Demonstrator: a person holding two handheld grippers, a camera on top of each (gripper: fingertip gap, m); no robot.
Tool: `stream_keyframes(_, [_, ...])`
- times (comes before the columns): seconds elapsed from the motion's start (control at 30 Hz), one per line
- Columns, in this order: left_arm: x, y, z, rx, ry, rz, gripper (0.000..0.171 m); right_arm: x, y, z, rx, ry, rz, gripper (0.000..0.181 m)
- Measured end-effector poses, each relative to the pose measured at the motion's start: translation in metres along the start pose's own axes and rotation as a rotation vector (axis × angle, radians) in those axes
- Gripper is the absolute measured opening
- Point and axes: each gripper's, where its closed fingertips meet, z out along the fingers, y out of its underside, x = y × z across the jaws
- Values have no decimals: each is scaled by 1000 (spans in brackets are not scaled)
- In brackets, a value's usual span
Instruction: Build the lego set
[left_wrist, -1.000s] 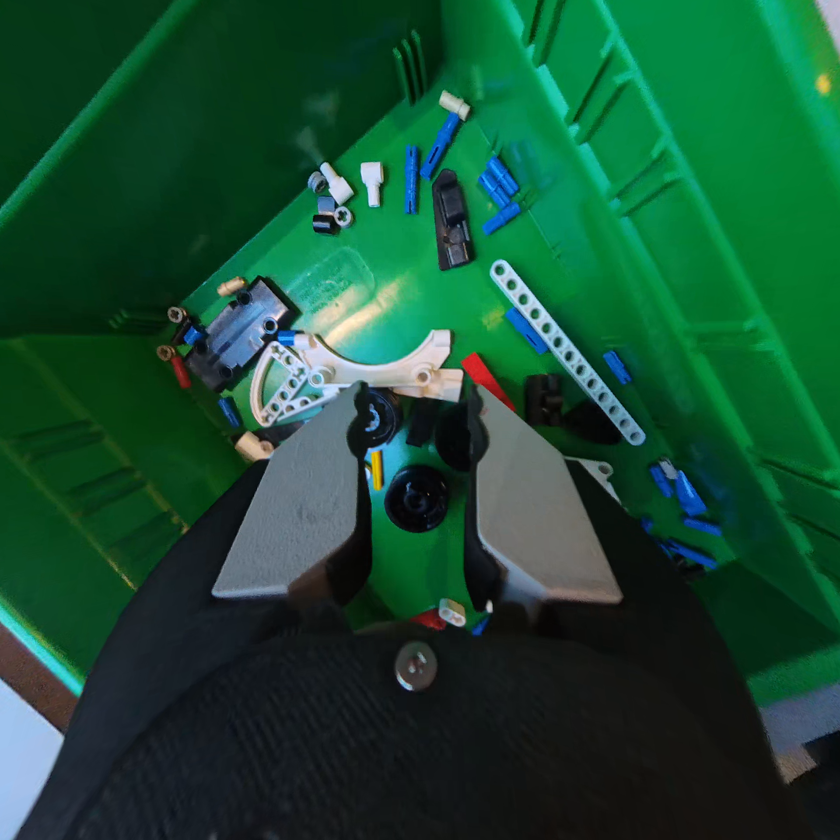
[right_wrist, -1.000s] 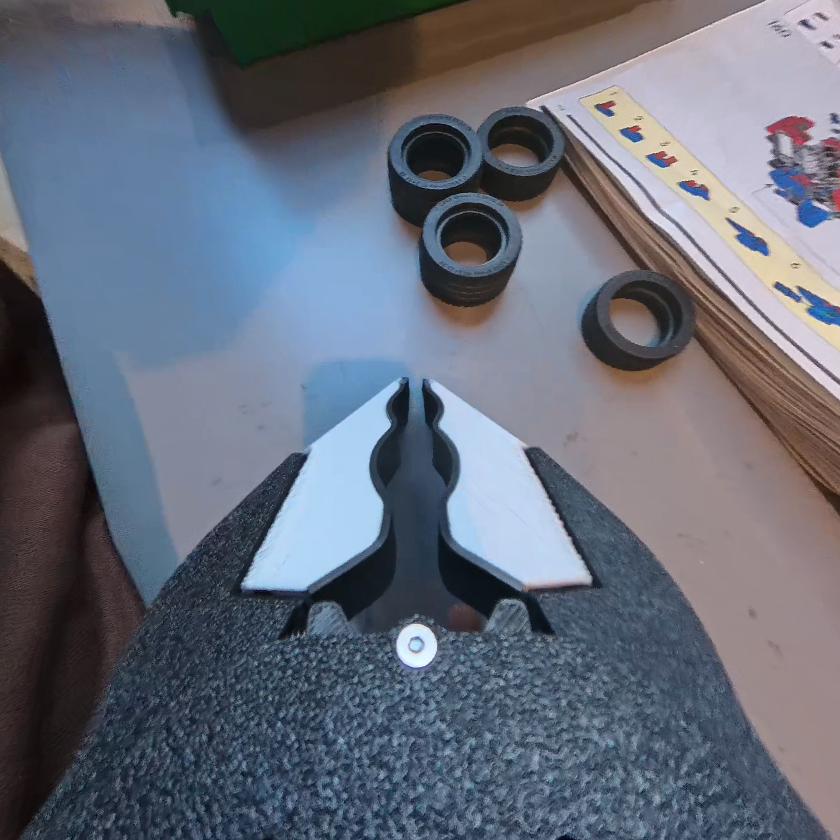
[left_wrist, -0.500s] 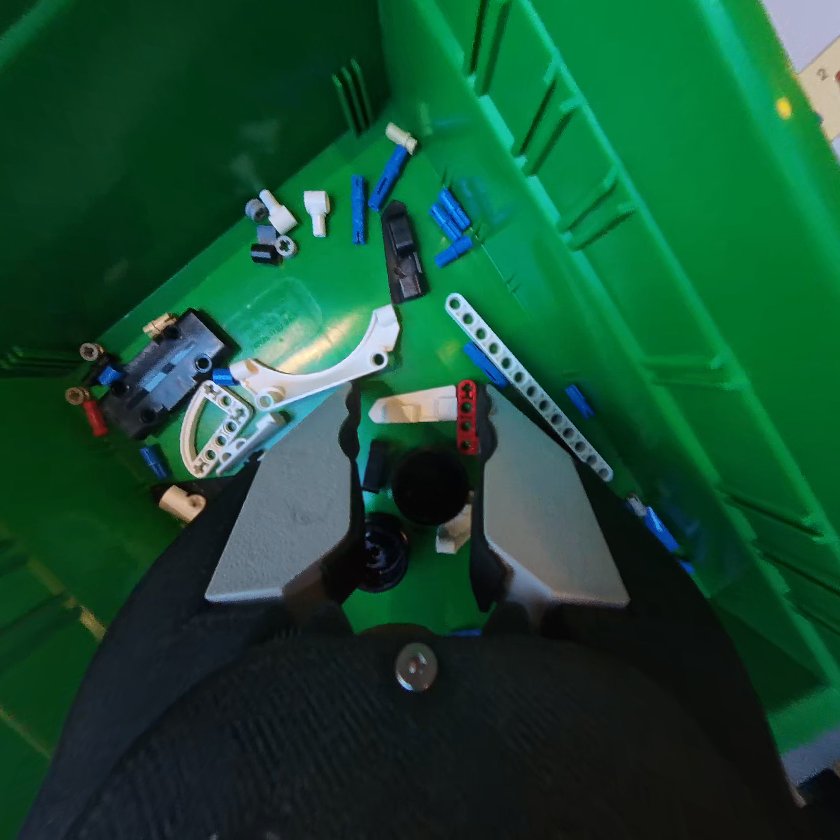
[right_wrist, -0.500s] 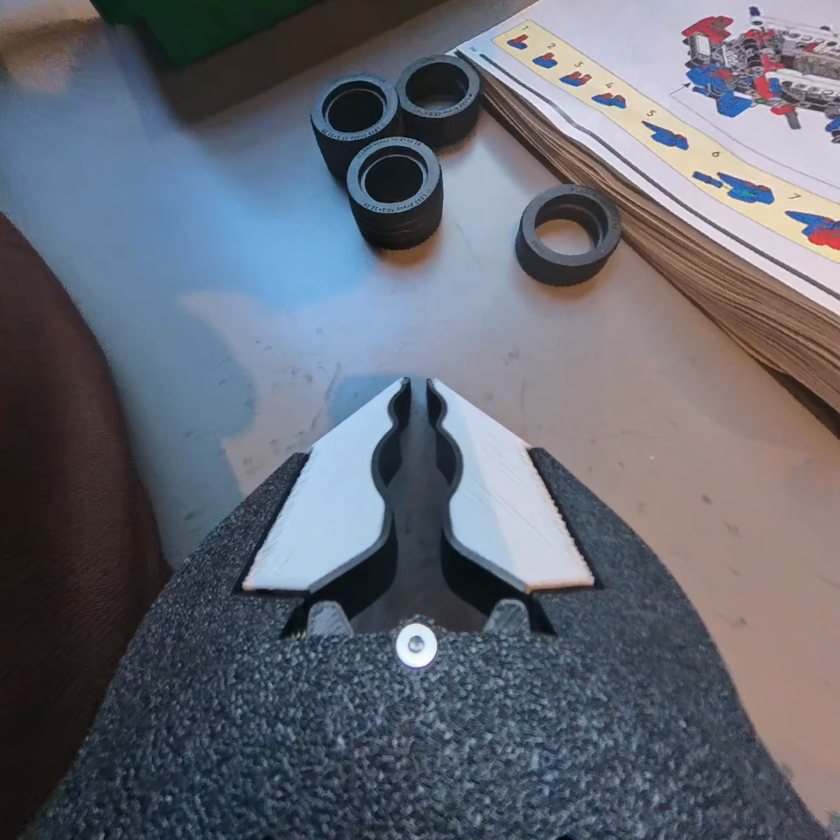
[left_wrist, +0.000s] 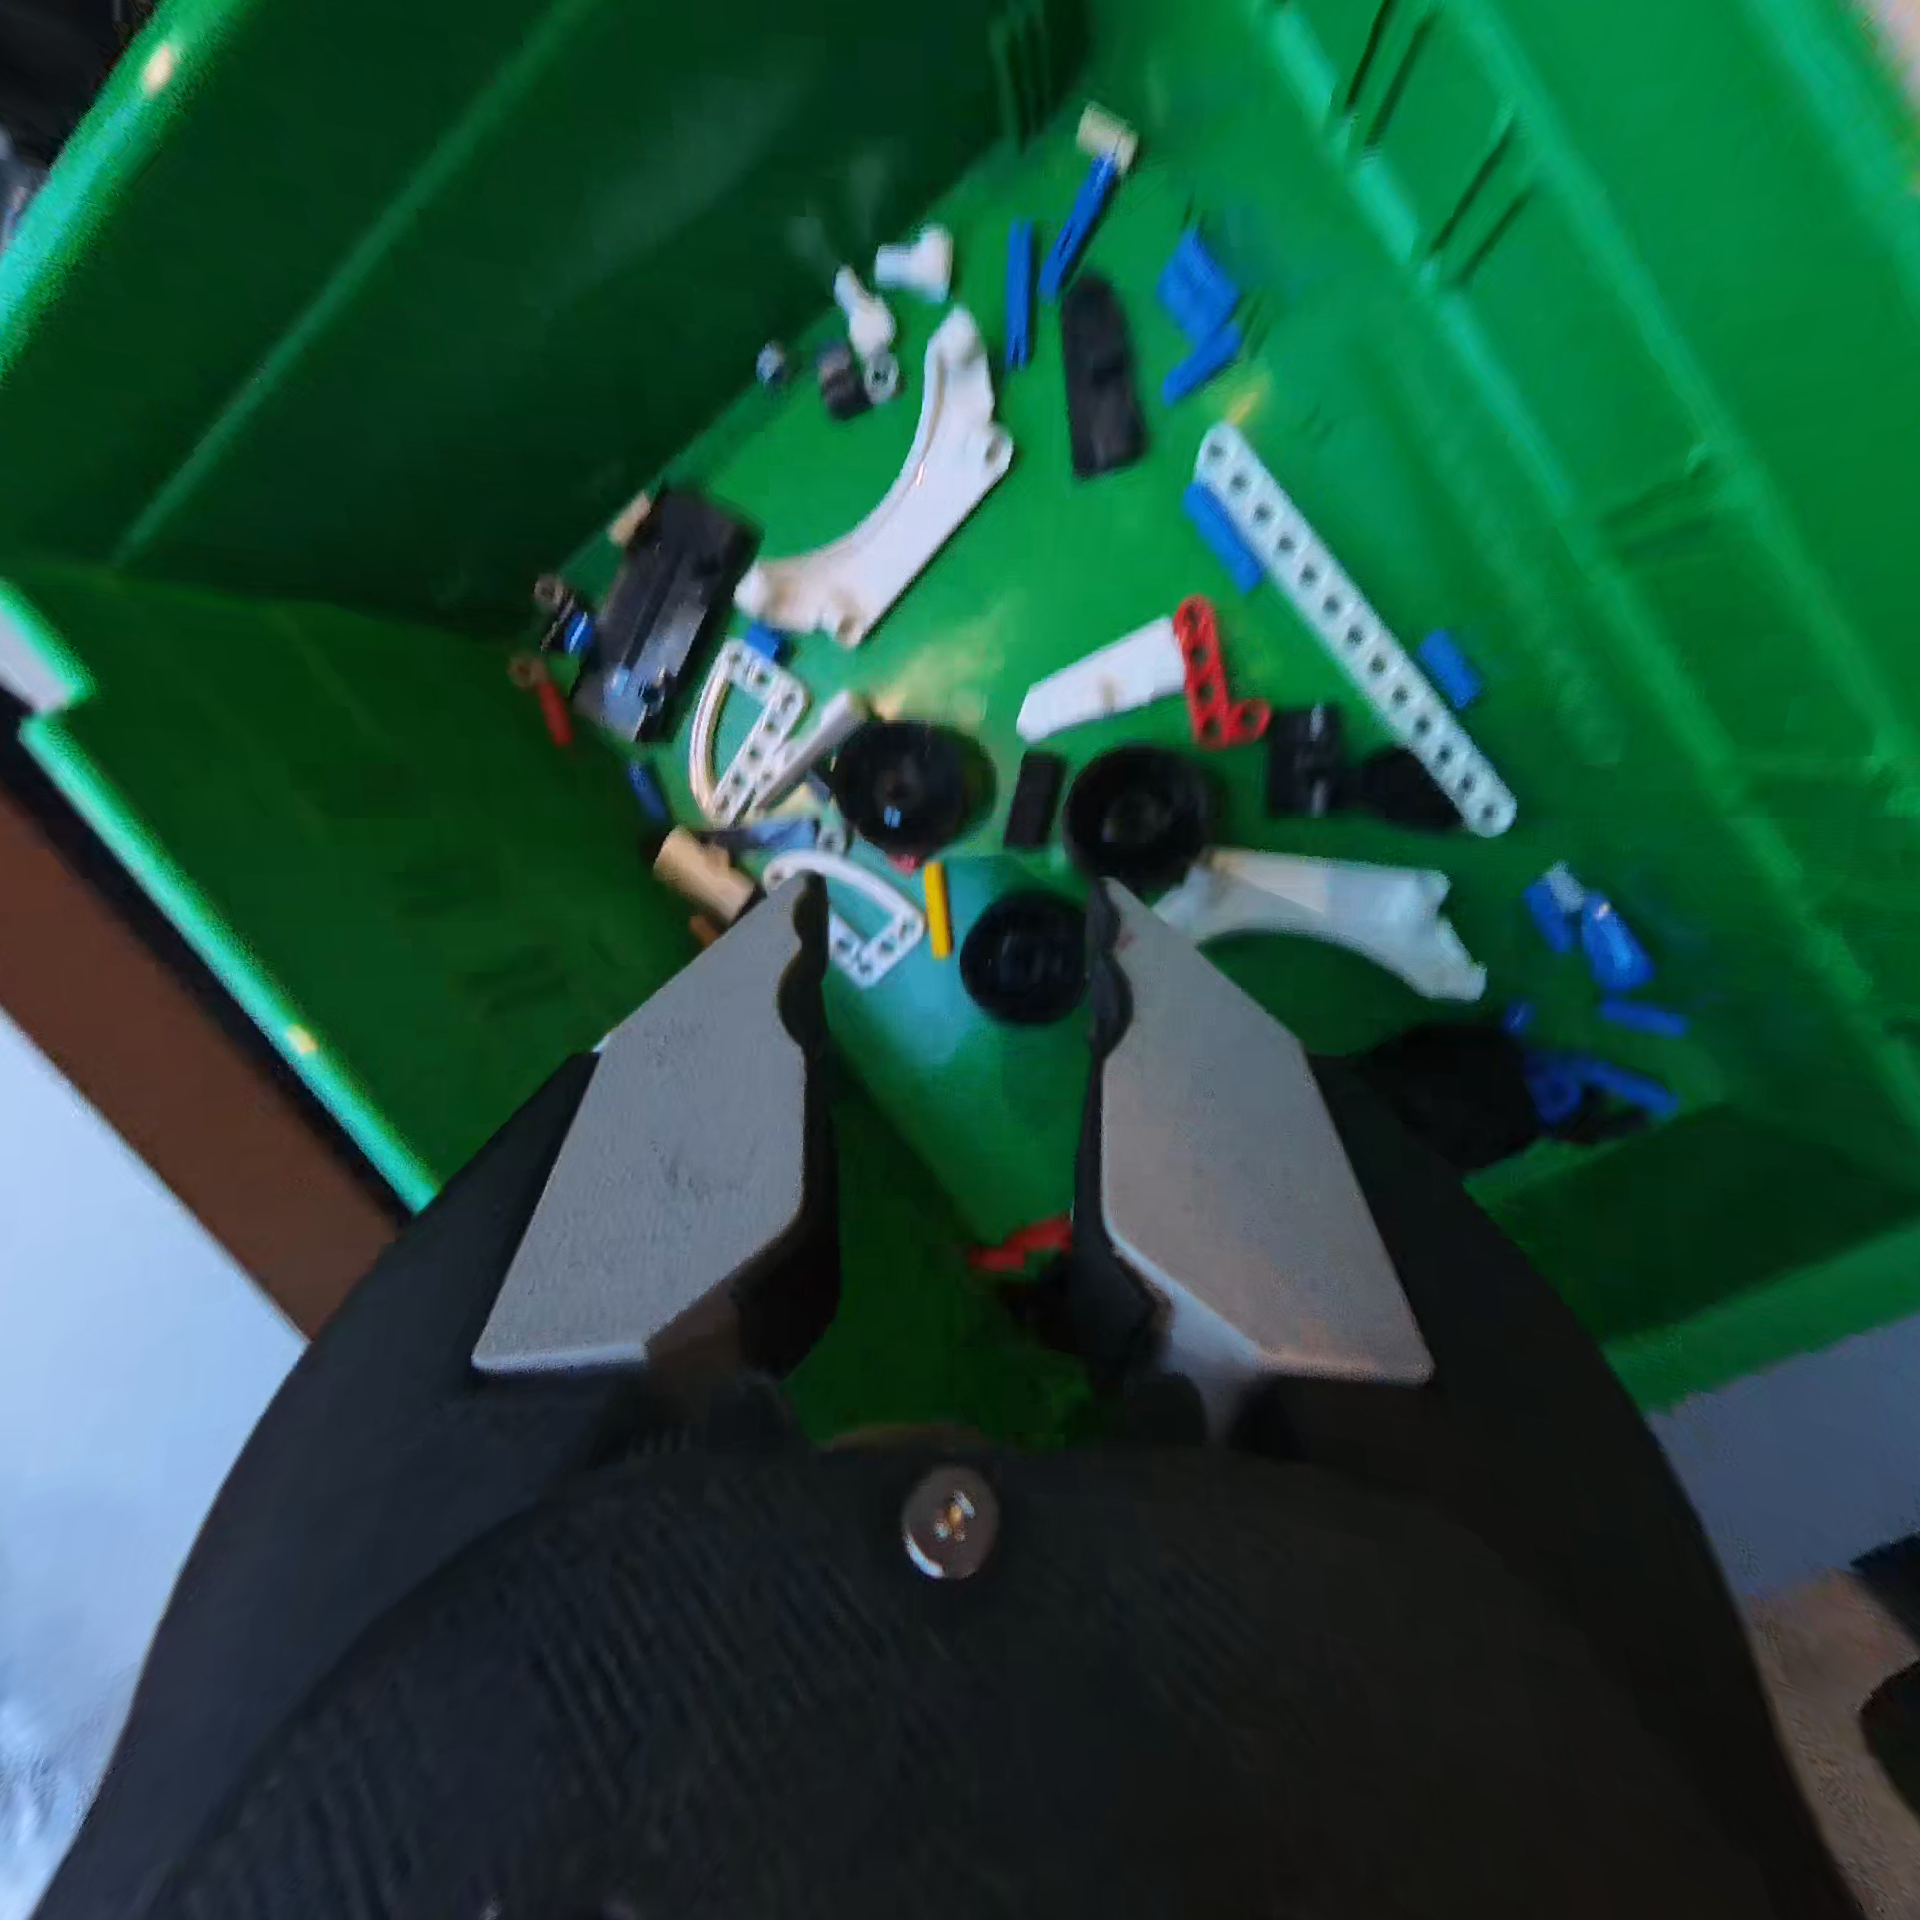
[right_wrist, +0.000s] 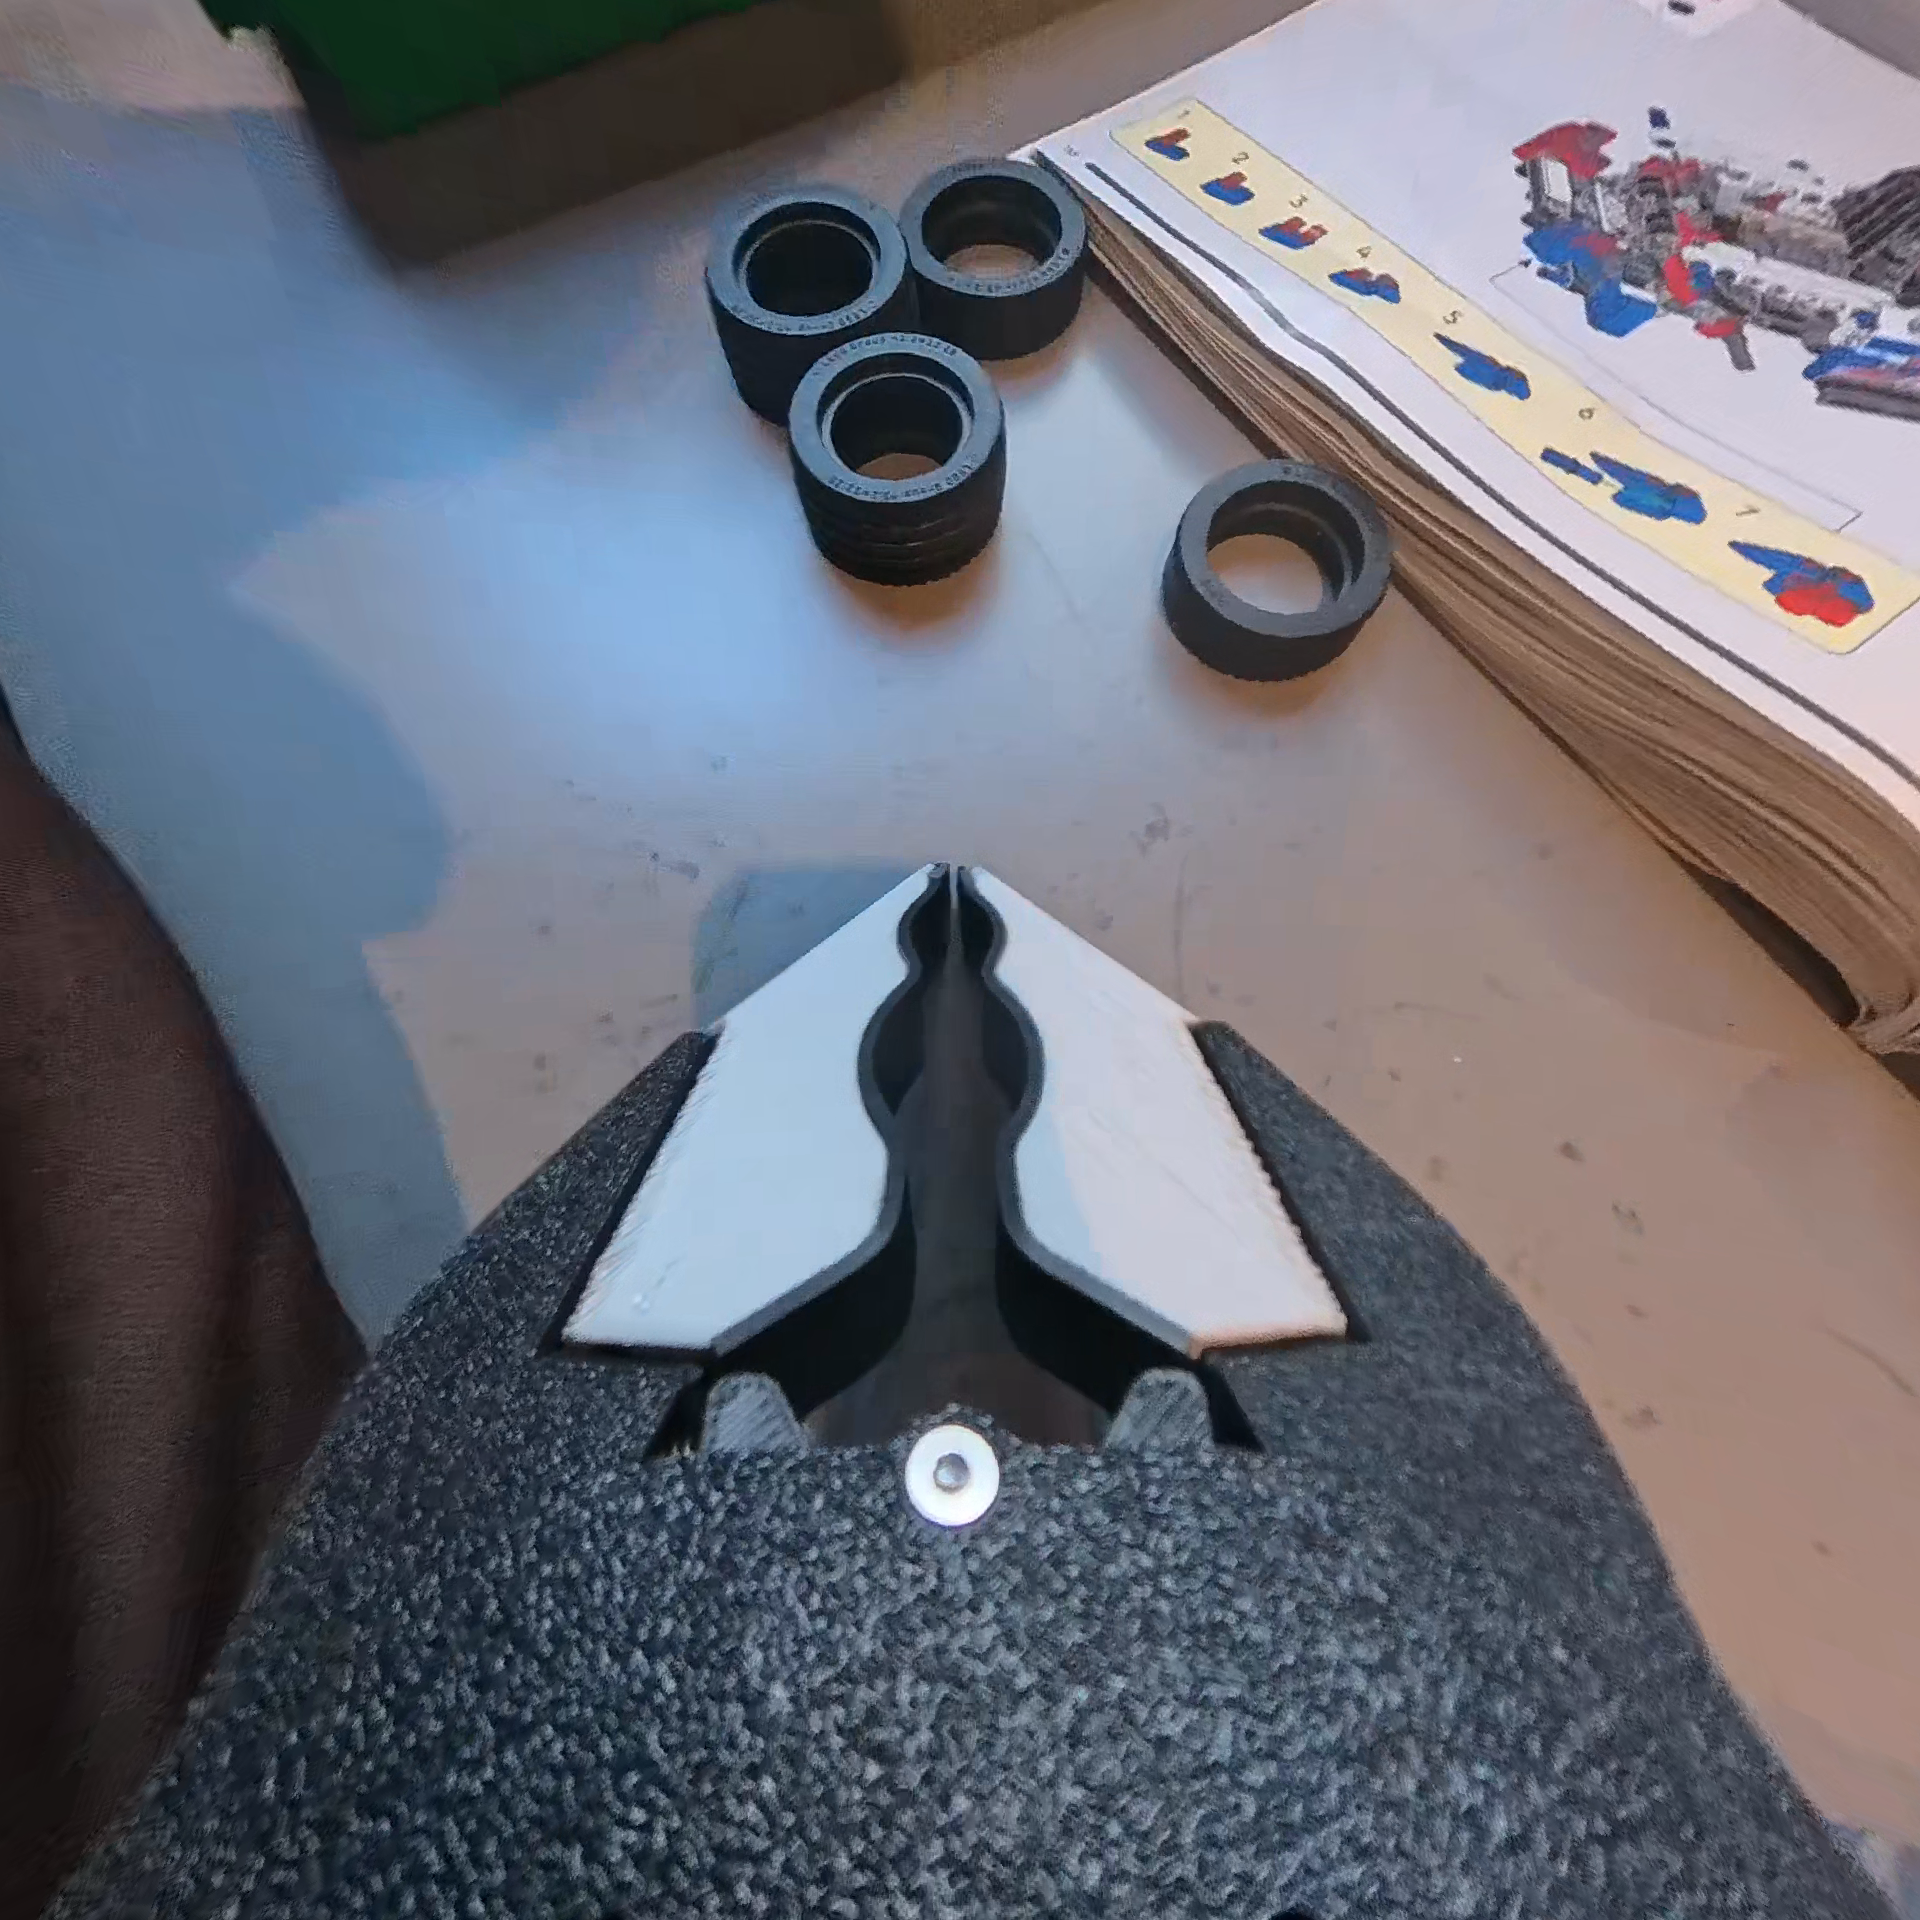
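- Green bin (left_wrist: 436, 343): glossy plastic; loose lego pieces (left_wrist: 1351, 634) shiny plastic too
- Four tyres (right_wrist: 896, 457): matt black rubber, ribbed
- Instruction book (right_wrist: 1558, 343): smooth paper
- Right gripper (right_wrist: 952, 875): rough, grainy black shell
- Tabletop (right_wrist: 582, 727): smooth, scuffed

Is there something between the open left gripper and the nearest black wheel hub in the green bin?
Nothing visible does. The left gripper is open above the green bin, and the nearest black wheel hub lies uncovered on the floor between its fingertips. A yellow pin lies just beside it.
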Motion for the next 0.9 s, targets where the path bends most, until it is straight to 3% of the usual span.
stream_keyframes(0.27, [13,22,-6,93,-7,-32,46,3,1,2,-15,28,6,5])
stream_keyframes(0.43, [23,5,-13,220,11,-55,44,12,1,0,-12,81,41,20])
stream_keyframes(0.5, [25,-2,-7,203,40,-79,45,14,2,0,-11,91,61,23])
stream_keyframes(0.63, [50,3,11,33,168,9,62,13,1,-1,1,53,84,20])
stream_keyframes(0.7, [67,9,16,-34,257,94,84,12,0,-2,11,25,107,20])
stream_keyframes(0.8, [74,22,34,-126,239,285,95,9,1,-1,1,-1,107,19])
stream_keyframes(0.83, [76,15,37,-103,239,322,111,7,1,0,-5,-7,94,15])
stream_keyframes(0.9, [75,2,43,-109,249,302,115,6,0,0,-2,-9,81,11])
